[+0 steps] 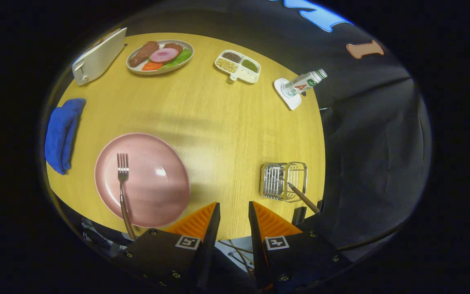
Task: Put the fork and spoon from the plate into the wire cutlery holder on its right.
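Gripper view, from above a round wooden table: your gripper hovers over the near edge, its fingers parted a little with nothing between them. Ahead to the left, the fork lies on the pink plate, tines away from you and handle jutting past the rim, so it looks easy to pinch. Ahead to the right stands the holder; a brown-handled utensil, probably the spoon, leans in it already. The fork remains.
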`<state>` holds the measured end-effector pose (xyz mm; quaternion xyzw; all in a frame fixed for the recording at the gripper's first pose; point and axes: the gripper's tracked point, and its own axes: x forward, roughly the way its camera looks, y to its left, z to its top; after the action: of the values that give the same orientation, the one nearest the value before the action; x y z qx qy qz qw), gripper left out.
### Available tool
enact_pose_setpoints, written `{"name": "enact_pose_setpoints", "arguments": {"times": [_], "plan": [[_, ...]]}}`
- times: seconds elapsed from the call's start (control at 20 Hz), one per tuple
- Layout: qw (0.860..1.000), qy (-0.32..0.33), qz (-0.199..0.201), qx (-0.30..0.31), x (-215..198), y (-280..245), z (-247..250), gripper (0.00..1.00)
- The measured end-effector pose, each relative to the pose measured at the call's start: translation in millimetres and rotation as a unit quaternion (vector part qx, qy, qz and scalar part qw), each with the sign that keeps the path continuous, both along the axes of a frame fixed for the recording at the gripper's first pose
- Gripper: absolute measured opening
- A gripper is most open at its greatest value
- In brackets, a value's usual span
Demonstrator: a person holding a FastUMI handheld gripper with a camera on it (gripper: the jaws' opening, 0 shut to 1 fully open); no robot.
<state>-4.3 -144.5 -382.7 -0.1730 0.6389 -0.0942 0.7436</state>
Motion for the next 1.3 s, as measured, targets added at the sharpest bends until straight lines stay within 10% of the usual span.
{"name": "enact_pose_setpoints", "arguments": {"times": [1.3], "plan": [[0.986, 0.069, 0.112, 0.106, -37.6, 162.4, -98.0, 0.43]]}}
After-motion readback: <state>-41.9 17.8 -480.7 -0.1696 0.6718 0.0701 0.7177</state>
